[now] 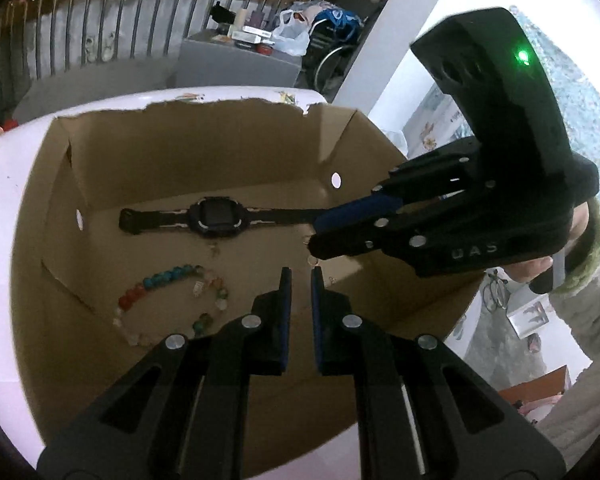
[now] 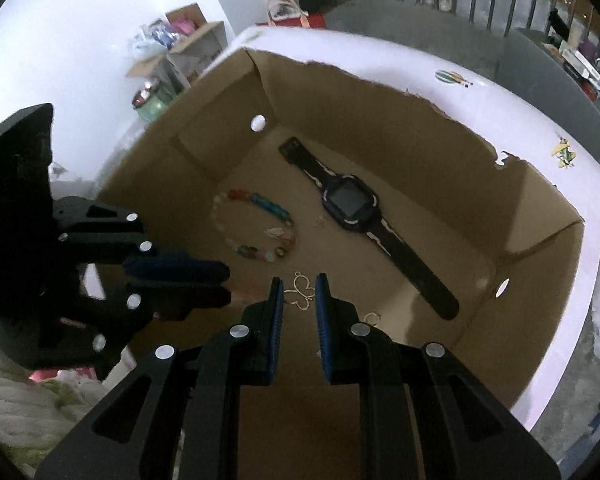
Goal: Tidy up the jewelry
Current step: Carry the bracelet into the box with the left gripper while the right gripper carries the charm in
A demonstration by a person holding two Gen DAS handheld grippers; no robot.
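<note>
Setting: an open brown cardboard box (image 2: pixel 440 128) with torn upper edges, standing on a white table (image 2: pixel 420 68) printed with small motifs.
Contents, far side: a black digital wristwatch (image 2: pixel 350 202) with its strap laid flat and straight along the box floor.
Contents, middle: a bracelet of red, turquoise, green and clear beads (image 2: pixel 260 228), lying in a loose ring just beside the watch, not touching it.
Contents, near side: a thin silver wire butterfly pendant (image 2: pixel 300 292), flat on the floor; a small ring-shaped piece (image 2: pixel 372 317) near it may be an earring, too small to tell.
Left gripper (image 1: pixel 300 276): jaws at a narrow gap, nothing between the blue pads; it hangs above the box floor near the bead bracelet.
Right gripper (image 2: pixel 298 280): jaws also narrow and empty; in its own view the pendant appears between the fingertips, though below them, and contact is not evident.
Step in hand (judged): picking up or repositioning the butterfly pendant with the right gripper.
Technique: descend steeply so the pads straddle one wing; close on the wire itself, since a flat, thin piece slips under blunt tips.
Caution: keep the left gripper clear of the right, as the two stand near each other over the same corner.
</note>
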